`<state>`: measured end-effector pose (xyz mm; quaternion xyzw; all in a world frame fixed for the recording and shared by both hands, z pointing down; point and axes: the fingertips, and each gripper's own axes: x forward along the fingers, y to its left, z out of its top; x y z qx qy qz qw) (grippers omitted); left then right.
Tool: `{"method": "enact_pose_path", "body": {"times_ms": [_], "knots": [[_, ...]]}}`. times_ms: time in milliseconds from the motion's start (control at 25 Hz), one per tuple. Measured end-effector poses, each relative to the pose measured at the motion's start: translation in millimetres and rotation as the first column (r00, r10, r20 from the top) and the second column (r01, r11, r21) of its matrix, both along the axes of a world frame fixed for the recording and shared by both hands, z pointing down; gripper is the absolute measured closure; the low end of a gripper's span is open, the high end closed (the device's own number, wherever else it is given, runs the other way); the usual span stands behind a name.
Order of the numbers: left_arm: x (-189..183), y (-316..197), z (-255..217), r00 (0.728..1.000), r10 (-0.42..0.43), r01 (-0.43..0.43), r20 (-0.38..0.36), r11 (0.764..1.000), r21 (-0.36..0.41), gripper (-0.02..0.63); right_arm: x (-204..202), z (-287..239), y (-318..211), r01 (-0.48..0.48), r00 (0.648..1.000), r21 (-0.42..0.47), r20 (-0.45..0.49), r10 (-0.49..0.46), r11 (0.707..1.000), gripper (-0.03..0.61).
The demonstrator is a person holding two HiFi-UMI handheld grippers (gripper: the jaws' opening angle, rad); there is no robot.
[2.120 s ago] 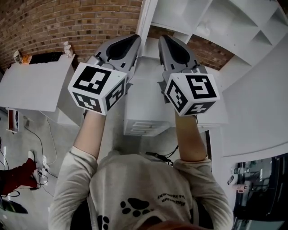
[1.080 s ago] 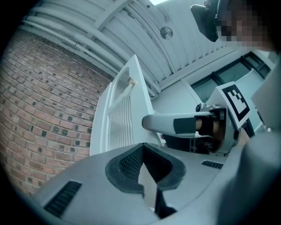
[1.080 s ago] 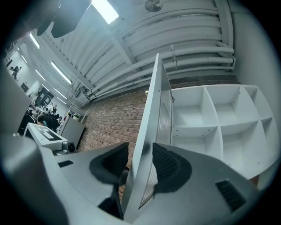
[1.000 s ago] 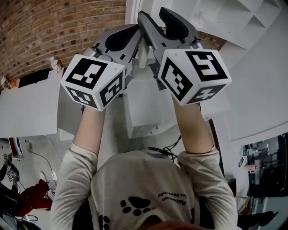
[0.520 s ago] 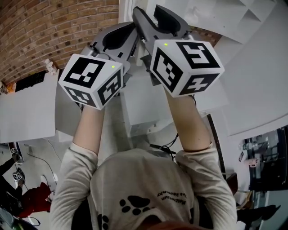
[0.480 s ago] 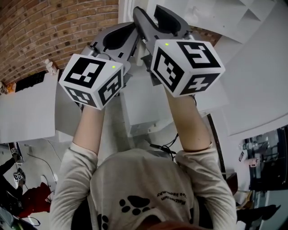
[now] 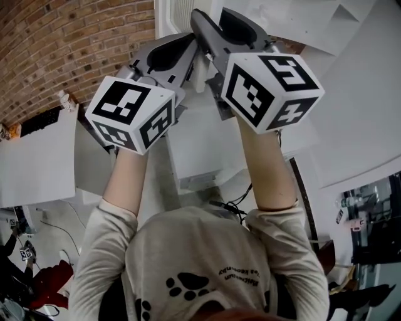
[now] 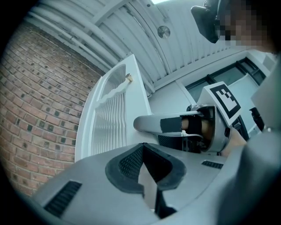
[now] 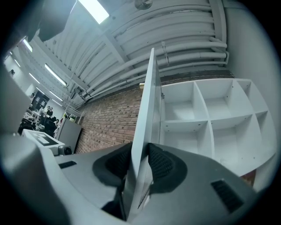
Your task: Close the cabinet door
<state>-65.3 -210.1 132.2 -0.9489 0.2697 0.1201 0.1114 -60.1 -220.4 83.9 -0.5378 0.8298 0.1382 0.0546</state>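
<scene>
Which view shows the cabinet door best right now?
Left gripper view: the cabinet door's slatted face and handle show clearly. The right gripper view shows only its thin edge; the head view, a white sliver at the top.

This looks like a big work room, like a lab or a workshop, not a home. One wall is bare red brick [image 7: 75, 44]. The high ceiling has fat white pipes [image 9: 184, 26] and long strip lights [image 9: 94, 9]. Plain white tables [image 7: 34, 157] stand on a pale floor, and black cables [image 7: 232, 204] lie loose on it. A white cabinet [image 9: 210, 123] with open, bare boxes stands by the bricks. Far back there is dark gear, too small to tell.
</scene>
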Motion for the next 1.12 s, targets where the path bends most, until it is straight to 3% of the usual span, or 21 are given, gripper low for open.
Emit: {"method": "enact_pose_path", "body": {"times_ms": [600,1120], "knots": [[79,-23,1,1.000,-0.019,0.019,0.002,1.000,0.008,0.606,81,1,-19,0.119,0.993,-0.017,-0.007,-0.119,0.993,0.482],[143,-71,9,0.995,-0.089,0.089,0.043,0.996,0.003,0.606,155,3,-65,0.269,0.963,-0.037,0.043,-0.268,0.962,0.489]]}}
